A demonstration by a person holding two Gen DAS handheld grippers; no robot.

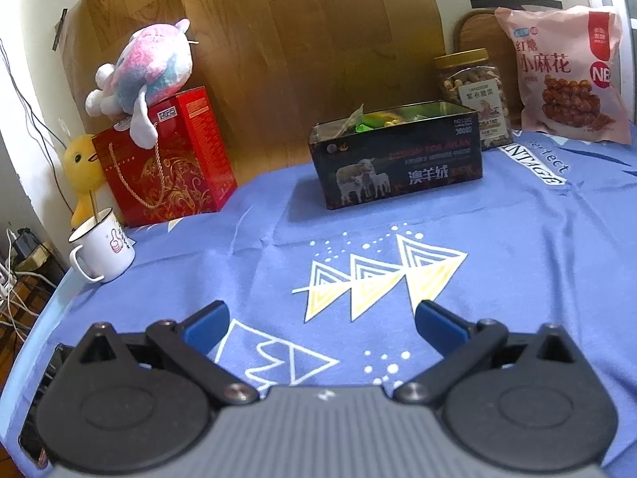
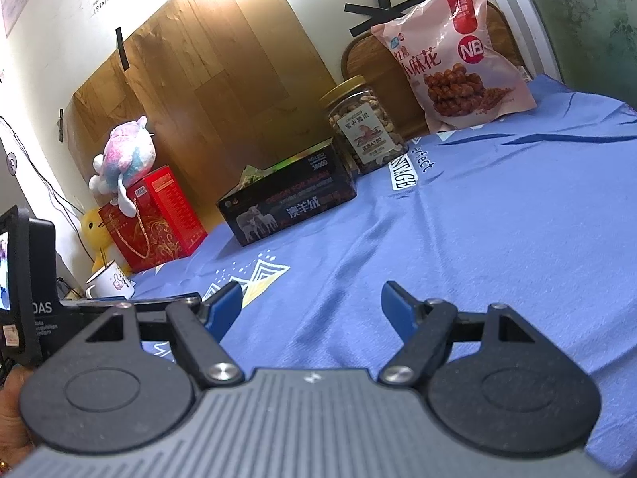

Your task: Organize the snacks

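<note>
Snacks [image 1: 370,121] half-hidden inside tin [image 1: 398,167]

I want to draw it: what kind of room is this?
Probably someone's home, maybe a bedroom: a plush toy sits on a red gift box, and a snack bag stands on a table covered with blue cloth.

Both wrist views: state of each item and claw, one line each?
Left claw: open, empty, above the blue cloth.
Right claw: open, empty.
Black rectangular tin box: lid off, wrapped snacks inside.
Clear plastic nut jar with gold lid: upright, capped, full.
Pink snack bag: upright, looks sealed.
Red gift box: upright, plush toy on top.
White enamel mug: upright, stick inside.
</note>
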